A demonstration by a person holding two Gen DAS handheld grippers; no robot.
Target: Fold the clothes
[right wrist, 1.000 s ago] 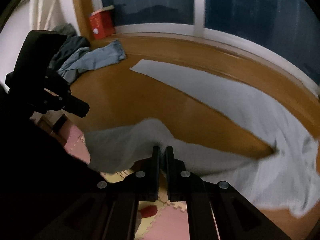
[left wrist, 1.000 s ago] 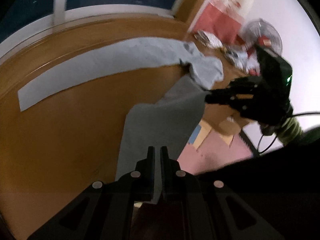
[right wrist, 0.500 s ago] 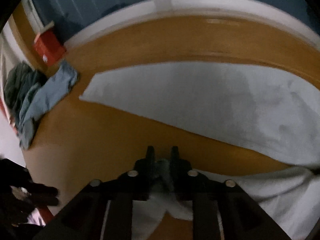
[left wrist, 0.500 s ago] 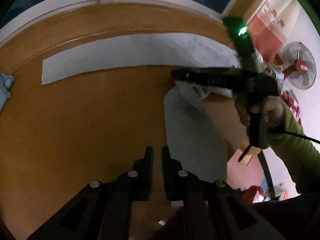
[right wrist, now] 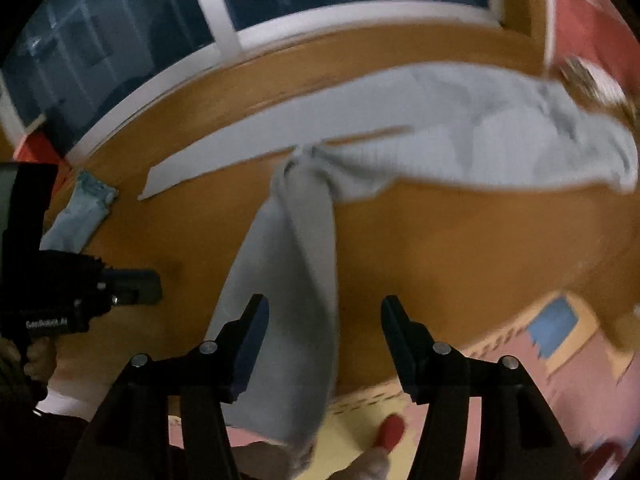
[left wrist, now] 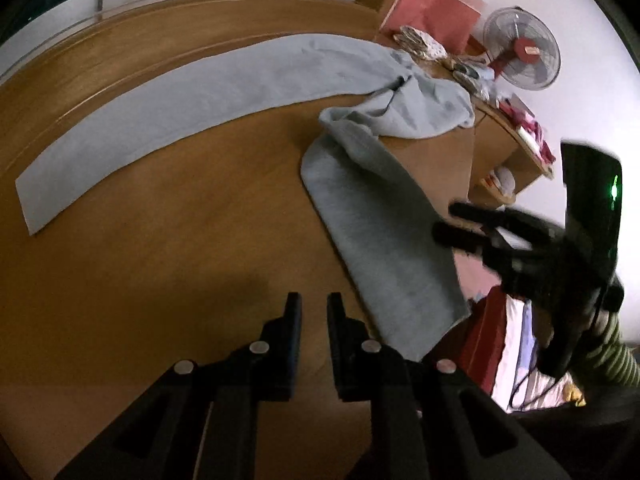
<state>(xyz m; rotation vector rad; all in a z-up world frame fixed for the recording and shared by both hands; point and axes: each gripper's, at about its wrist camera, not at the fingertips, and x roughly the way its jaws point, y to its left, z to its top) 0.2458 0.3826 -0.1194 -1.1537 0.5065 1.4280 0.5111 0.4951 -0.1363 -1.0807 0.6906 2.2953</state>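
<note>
Wooden tabletop (left wrist: 168,248) filled most of both views, running back to a white-framed dark window (right wrist: 224,12), with a standing fan (left wrist: 520,54) and clutter at the far right end. Across it lay the task's garment, grey sweatpants (left wrist: 224,92): one leg stretched flat along the far edge, the waist bunched near the right end, and the other leg running back toward the near edge, its cuff hanging over the side above the foam floor mat (right wrist: 560,344). A blue denim piece (right wrist: 82,210) sat apart near the left end.

Half a second before, the right gripper (right wrist: 322,308) had been clamped on a bunch of that grey cloth; now its fingers stood wide apart, with the near leg lying loose on the table beneath them. The left gripper (left wrist: 313,304), which had pinched the leg's edge a second earlier, hovered over bare wood just beside the cloth, its fingers a narrow gap apart and holding nothing.

Both releases suggested the spreading step was over. The legs still lay splayed apart, so no fold had yet been made; bringing one leg onto the other seemed the likely next job.
</note>
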